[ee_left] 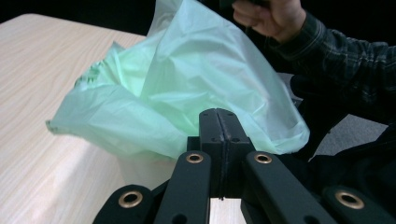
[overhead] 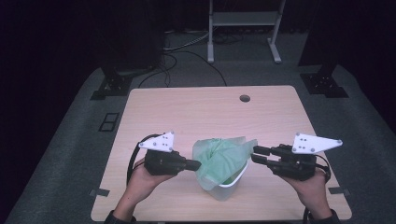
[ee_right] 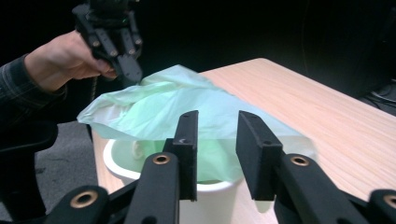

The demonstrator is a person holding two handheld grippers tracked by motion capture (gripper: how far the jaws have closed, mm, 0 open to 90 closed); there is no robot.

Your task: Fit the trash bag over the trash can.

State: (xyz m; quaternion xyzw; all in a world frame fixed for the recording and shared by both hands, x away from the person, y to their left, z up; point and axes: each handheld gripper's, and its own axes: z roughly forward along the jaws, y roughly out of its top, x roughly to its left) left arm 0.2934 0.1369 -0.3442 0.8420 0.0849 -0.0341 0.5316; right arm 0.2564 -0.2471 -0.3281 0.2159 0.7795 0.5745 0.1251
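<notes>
A small white bin [overhead: 229, 189] stands near the table's front edge, with a pale green plastic bag [overhead: 219, 156] bunched in its mouth. My left gripper [overhead: 198, 164] reaches in from the left, jaws shut on the bag's left edge. In the left gripper view the shut gripper [ee_left: 218, 114] meets the bag [ee_left: 196, 70] above the bin [ee_left: 144, 172]. My right gripper [overhead: 256, 154] is at the bag's right corner. In the right gripper view this gripper [ee_right: 217, 121] is open; the bag [ee_right: 159, 102] lies loose beyond its pads over the bin [ee_right: 205, 196], peaking at the left gripper [ee_right: 132, 74].
The light wooden table [overhead: 196, 107] has a round cable hole [overhead: 244, 98] near its far edge. On the floor behind it are a white metal frame [overhead: 243, 18], black stand bases [overhead: 109, 86] and cables [overhead: 187, 51].
</notes>
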